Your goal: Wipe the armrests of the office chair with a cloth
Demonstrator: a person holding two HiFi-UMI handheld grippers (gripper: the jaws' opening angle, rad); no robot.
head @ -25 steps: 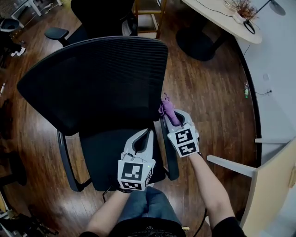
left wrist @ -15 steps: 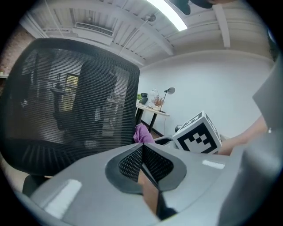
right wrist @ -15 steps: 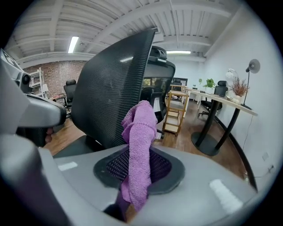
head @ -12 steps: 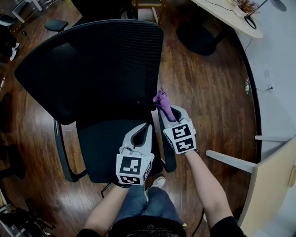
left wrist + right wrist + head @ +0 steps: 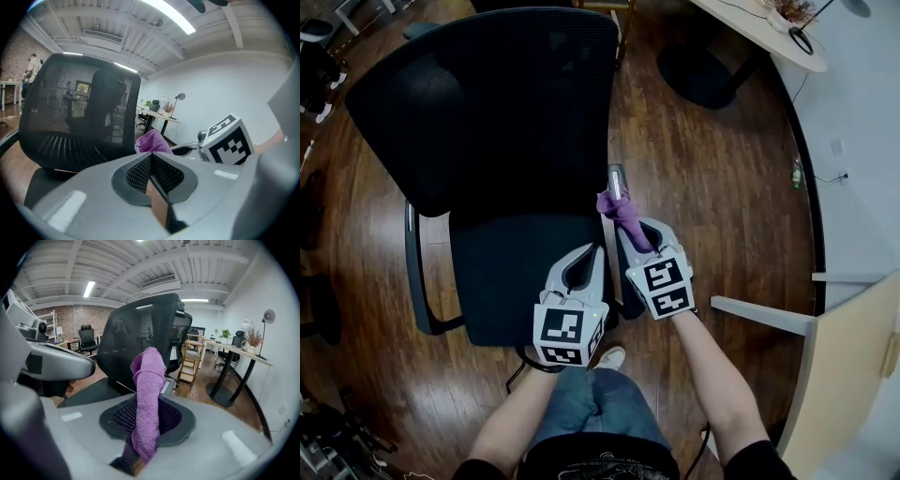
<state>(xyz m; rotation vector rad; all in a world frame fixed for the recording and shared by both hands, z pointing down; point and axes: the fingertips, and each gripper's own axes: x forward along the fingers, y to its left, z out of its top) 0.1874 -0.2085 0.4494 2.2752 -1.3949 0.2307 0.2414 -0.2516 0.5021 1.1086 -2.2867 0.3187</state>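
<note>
Purple cloth (image 5: 623, 214), pinched in the right hand-held gripper (image 5: 635, 234), overlies the armrest (image 5: 616, 178), whose long axis runs up-frame from it; the left hand-held gripper (image 5: 592, 253) (jaws together, empty) waits just beside.

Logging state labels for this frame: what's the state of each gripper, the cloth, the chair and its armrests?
Left gripper: shut, empty.
Right gripper: shut on cloth.
Cloth: bunched, sticking out past the jaws.
Chair: upright, seat unoccupied.
Armrest by the grippers: cloth end over it; contact unclear.
Other armrest: bare.
</note>
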